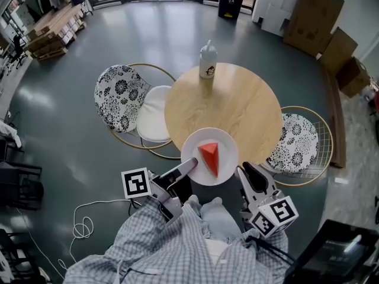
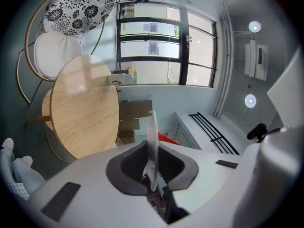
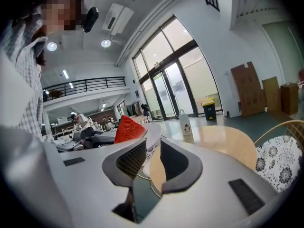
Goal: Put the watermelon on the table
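A round wooden table [image 1: 237,99] fills the middle of the grey floor [image 1: 71,141], with a wire chair [image 1: 121,96] with a flowered back and white seat on its left and a second flowered chair [image 1: 296,141] on its right, both close against the table's edge. At the near edge of the head view is the person's checked shirt [image 1: 166,247], and a gripper reaches out from either side of it. The left gripper [image 1: 188,164] points level at the table, its jaws closed down on the near left rim of a white plate [image 1: 228,152] (in the left gripper view the rim stands as a thin edge pinched between the pads). The right gripper [image 1: 246,171] is just beside the plate's near right rim, tipped a little downward, its jaws apart with nothing pressed between them. The plate lies over the table's near edge; whether it rests on the wood I cannot tell. A white bottle [image 1: 207,61] stands upright at the far edge of the table, well apart from the plate. The watermelon [image 1: 210,157], a red wedge, sits in the middle of the plate, its point toward the person
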Available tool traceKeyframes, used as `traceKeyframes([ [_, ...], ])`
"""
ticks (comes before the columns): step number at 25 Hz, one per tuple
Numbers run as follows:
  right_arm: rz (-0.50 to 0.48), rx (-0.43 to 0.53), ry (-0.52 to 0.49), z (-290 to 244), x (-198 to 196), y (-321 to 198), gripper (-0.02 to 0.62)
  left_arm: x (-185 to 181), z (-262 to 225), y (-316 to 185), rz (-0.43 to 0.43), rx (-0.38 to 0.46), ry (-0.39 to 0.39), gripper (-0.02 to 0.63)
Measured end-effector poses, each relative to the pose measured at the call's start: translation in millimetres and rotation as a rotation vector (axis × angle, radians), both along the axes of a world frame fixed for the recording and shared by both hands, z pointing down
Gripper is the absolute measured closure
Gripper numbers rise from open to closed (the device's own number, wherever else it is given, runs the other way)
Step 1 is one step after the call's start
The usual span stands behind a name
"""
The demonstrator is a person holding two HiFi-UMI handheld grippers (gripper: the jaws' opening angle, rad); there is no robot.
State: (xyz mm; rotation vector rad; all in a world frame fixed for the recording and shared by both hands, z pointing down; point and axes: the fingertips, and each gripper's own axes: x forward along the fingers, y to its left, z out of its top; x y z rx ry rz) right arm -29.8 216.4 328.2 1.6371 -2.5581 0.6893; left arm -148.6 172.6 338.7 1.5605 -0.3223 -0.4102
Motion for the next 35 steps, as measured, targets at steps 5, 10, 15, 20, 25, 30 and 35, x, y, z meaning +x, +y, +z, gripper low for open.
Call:
traceKeyframes([
  [5,0.053,-0.059,-0.179,3.6,-4.4,2.0,0.522,-4.4,0.8,-1.4,0.011,0.007,0.003,0.571],
  [10,0.102,-0.174,-0.492,11.4,-6.7,2.0,0.522,-4.1,5.6,-3.0,0.001,0.000,0.010,0.571],
  [15,0.084,-0.224,-0.663,13.4,-10.7,-6.5,0.522,-3.5,9.4,-11.2,-0.026,-0.013,0.027,0.571],
  [20,0.055,-0.259,-0.727,21.6,-5.2,-25.3,0.523,8.7,13.2,-25.9,-0.033,-0.008,0.011,0.571],
  [25,0.029,-0.284,-0.741,27.8,7.0,-53.5,0.531,30.3,19.9,-47.9,-0.049,-0.022,0.019,0.572],
  [30,0.031,-0.288,-0.754,32.0,28.7,-83.0,0.534,50.1,26.3,-75.5,-0.056,-0.034,0.014,0.571],
  [35,0.082,-0.287,-0.754,40.9,52.9,-117.0,0.535,73.2,36.1,-109.8,-0.051,-0.040,0.004,0.571],
])
